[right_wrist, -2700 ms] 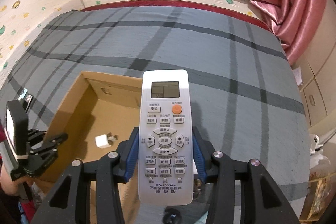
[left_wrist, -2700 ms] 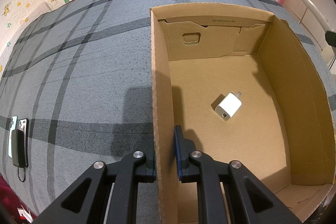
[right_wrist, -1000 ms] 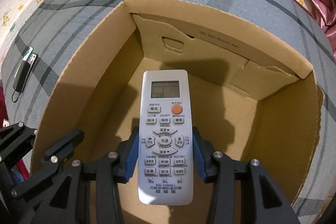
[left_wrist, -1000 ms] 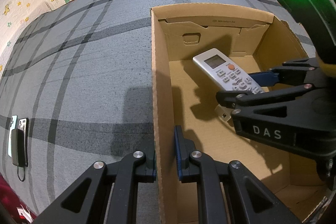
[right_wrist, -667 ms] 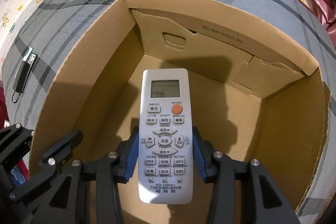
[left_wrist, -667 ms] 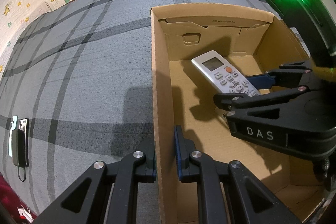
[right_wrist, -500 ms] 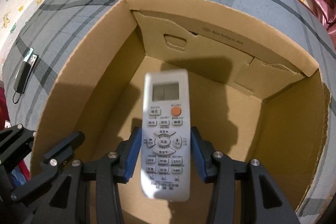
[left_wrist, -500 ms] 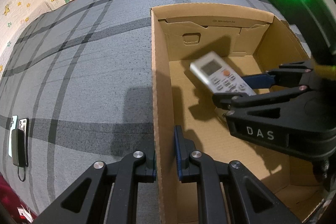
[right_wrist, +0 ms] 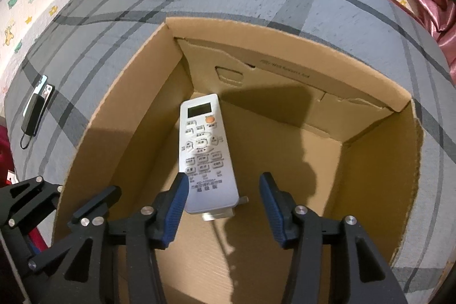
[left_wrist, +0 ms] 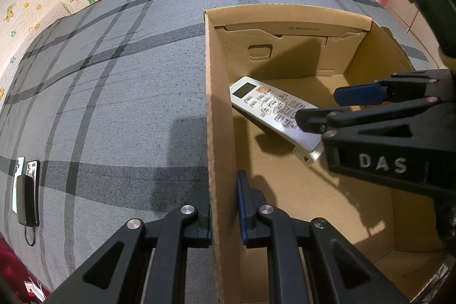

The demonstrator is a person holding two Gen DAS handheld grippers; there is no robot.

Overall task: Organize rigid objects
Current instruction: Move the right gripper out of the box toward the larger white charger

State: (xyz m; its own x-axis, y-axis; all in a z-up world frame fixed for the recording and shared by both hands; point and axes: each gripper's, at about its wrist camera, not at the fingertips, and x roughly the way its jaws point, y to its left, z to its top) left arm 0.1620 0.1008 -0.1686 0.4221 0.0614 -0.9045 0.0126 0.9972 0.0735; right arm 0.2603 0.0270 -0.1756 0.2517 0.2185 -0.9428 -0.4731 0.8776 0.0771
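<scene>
A grey plaid bed (left_wrist: 114, 104) carried an open cardboard box (left_wrist: 216, 110). The left claw (left_wrist: 225, 207) was clenched on the box's left wall, one pad outside and one inside. The right claw (right_wrist: 222, 207) hung over the box floor with its jaws opening; the pads stood clear of the remote (right_wrist: 203, 150), which lay face up on the floor with its lower end resting on a white charger (right_wrist: 219, 214). Well apart, near the bed's left edge, phones (left_wrist: 24, 190) lay side by side with a dark pack on top.
</scene>
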